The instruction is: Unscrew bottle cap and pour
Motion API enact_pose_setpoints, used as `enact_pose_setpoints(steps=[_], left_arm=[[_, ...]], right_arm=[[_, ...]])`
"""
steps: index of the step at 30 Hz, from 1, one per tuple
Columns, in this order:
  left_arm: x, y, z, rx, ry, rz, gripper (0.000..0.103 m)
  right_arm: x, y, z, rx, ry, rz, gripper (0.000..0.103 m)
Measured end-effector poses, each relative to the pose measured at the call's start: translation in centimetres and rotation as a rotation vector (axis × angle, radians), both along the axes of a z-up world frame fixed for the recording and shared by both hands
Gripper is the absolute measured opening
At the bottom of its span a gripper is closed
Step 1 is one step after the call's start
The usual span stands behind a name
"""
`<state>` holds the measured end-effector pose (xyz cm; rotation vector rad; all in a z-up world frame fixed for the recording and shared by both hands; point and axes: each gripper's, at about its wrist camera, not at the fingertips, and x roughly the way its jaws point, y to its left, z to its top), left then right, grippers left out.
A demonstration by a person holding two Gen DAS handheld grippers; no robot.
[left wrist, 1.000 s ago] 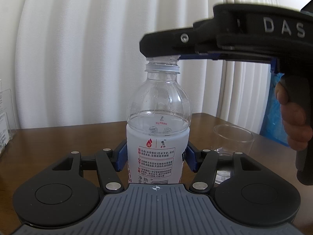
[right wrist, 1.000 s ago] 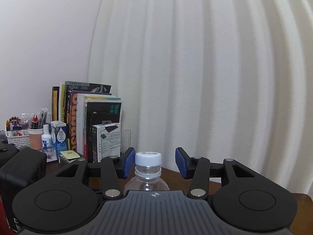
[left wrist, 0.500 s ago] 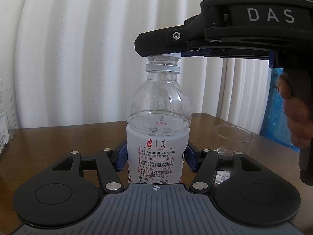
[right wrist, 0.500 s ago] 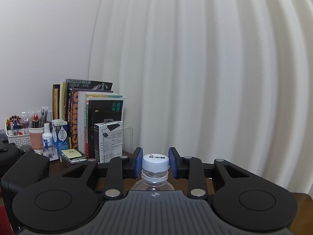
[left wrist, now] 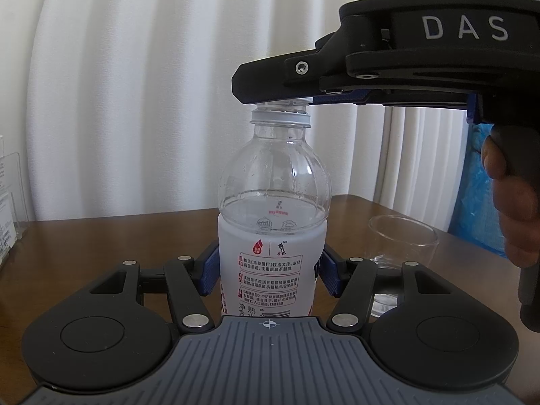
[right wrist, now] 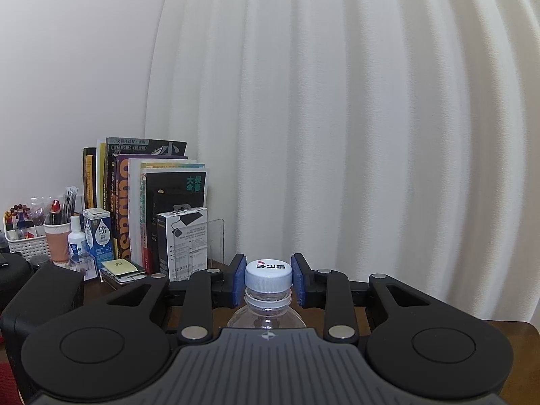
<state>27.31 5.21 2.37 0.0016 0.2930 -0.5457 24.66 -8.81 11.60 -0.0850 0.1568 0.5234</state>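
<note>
Brown wooden table [left wrist: 101, 236] before white curtains [right wrist: 337, 118] — left tool [left wrist: 268, 270] clamps bottle [left wrist: 273, 202], right tool [right wrist: 268, 278] pinches cap [right wrist: 268, 275].

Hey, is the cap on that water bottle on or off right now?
On. The white cap sits on the bottle neck, the right gripper pads closed against its sides. Whether it is loosened, cannot tell.

My left wrist view sits low and close, level with the bottle [left wrist: 271, 236] body. My right wrist view looks along its neck toward the books [right wrist: 148, 202] — both share that bottle.
</note>
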Motion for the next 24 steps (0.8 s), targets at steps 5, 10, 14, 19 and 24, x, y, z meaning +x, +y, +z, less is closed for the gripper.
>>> enact_pose_setpoints(steps=[5, 10, 14, 19, 24], left_arm=[[0.1, 0.2, 0.1, 0.002, -0.002, -0.006, 0.059], [0.0, 0.2, 0.1, 0.005, -0.006, -0.011, 0.059], [0.1, 0.3, 0.1, 0.004, -0.008, -0.015, 0.059], [0.1, 0.4, 0.1, 0.002, -0.01, -0.017, 0.059], [-0.1, 0.5, 0.1, 0.0, -0.011, -0.021, 0.059]], right_arm=[[0.6, -0.9, 0.1, -0.001, 0.021, 0.078, 0.032], [1.5, -2.5, 0.3, 0.009, 0.041, 0.177, 0.032], [2.6, -3.8, 0.5, 0.013, 0.06, 0.282, 0.032], [3.8, -4.5, 0.9, -0.013, 0.068, 0.39, 0.032], [5.0, -5.1, 1.0, -0.012, 0.08, 0.484, 0.032]])
